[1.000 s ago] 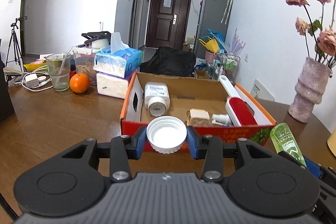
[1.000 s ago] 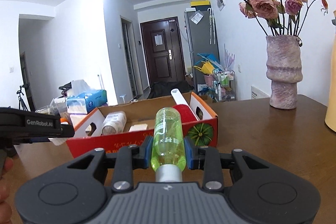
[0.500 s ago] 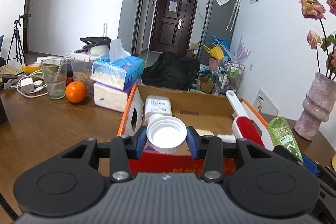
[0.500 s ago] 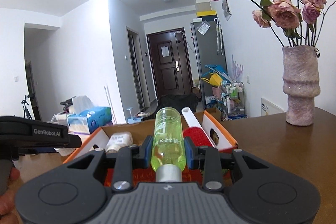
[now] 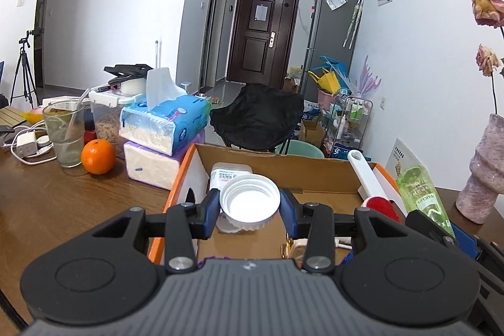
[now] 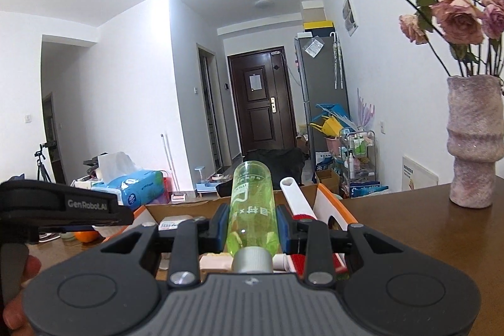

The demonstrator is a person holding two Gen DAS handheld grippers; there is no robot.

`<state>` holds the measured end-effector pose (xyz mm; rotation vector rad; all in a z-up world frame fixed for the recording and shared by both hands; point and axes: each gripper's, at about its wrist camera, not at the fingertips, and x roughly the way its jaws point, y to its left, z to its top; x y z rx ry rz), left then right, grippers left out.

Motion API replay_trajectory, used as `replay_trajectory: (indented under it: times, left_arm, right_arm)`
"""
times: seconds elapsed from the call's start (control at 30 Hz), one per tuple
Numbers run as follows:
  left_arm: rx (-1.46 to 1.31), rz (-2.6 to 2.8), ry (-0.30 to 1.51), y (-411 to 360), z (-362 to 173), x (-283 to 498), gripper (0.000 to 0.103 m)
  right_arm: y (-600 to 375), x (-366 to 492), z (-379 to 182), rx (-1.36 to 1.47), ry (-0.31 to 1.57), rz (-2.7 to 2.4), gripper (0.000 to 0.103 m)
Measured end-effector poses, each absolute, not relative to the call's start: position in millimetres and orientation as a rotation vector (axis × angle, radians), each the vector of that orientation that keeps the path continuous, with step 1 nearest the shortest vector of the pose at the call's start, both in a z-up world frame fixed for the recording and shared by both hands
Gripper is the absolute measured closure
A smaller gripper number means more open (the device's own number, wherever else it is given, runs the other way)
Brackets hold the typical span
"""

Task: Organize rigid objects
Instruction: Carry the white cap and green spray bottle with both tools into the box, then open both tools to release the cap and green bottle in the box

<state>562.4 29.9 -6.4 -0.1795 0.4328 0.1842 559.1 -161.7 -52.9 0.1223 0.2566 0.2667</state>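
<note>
Nearest the left camera, the left gripper (image 5: 249,211) pinched a white cap (image 5: 249,203) by its ribbed rim, open side up, held over the near left part of the cardboard box (image 5: 277,161). The grip bore on only two points of a round, smooth rim, so a small twist could have let the cap pivot or pop out. Released from that height it would likely have bounced or rolled, perhaps over the low orange wall onto the table (image 5: 63,197).

The right gripper (image 6: 252,229) was pressed onto a green bottle (image 6: 252,207) low on its body near the silver cap, with most of its length reaching forward past the fingers. That overhang made it nose-heavy; a loose squeeze could have let the far end droop or slide through the blue pads (image 6: 220,225).

Just beyond, the box already held a white jar (image 5: 230,173) lying on its side directly behind the cap, small pale items on the floor of the box, and a lint brush (image 5: 367,178) leaning along the right wall. A bottle lowered carelessly could have struck the brush handle or landed across the small things and rocked. The two grippers were close side by side over the same box, so they might have knocked together.

Further right, the vase (image 6: 474,144) of dried roses stood well apart from the box; a wide swing of the right gripper was the only threat to it.
</note>
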Motion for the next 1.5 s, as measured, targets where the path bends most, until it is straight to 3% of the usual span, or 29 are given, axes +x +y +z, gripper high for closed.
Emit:
replay_trajectory:
  times: [0.9,1.5]
  left_arm:
    - [-0.089,0.240,0.466,35.4,-25.2,647.8,0.062]
    - [-0.051,0.280,0.533,44.3,-42.0,666.6,0.058]
  right_arm:
    - [-133.8,655.4,-63.1,0.044,0.312,0.313,0.073]
    - [-123.4,673.0,-71.7,0.005,0.375,0.316,0.073]
